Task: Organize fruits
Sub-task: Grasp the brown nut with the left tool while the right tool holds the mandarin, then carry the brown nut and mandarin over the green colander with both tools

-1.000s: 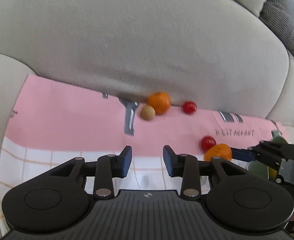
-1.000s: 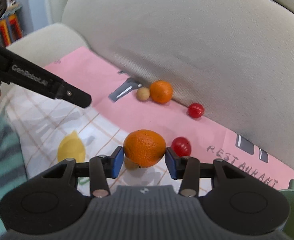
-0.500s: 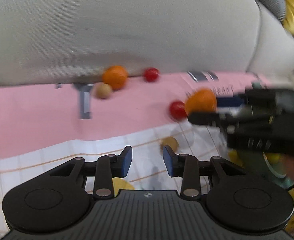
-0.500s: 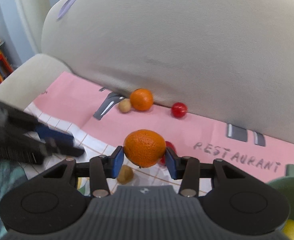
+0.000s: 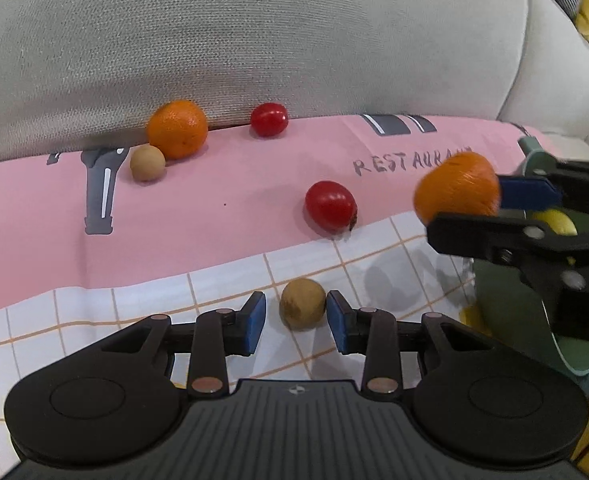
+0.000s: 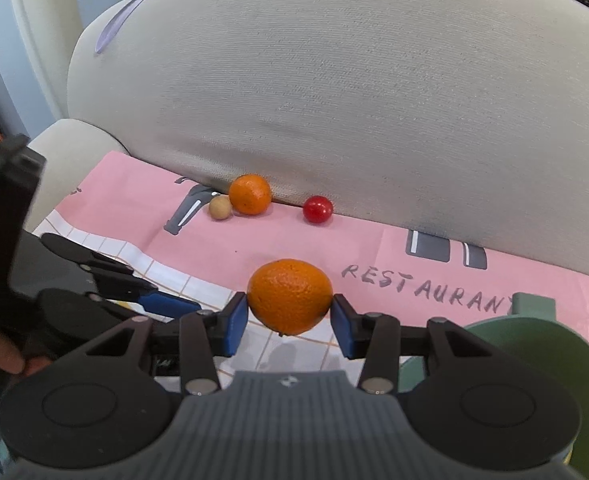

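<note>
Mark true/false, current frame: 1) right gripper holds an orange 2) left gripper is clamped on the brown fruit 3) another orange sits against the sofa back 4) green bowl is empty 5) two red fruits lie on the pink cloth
1) True: the right gripper is shut on the held orange.
2) False: the left gripper is open, with the brown fruit between its fingers, ungripped.
3) True: the second orange rests against the sofa back.
4) False: the green bowl holds a yellow fruit.
5) True: the far red fruit and the near red fruit.
</note>
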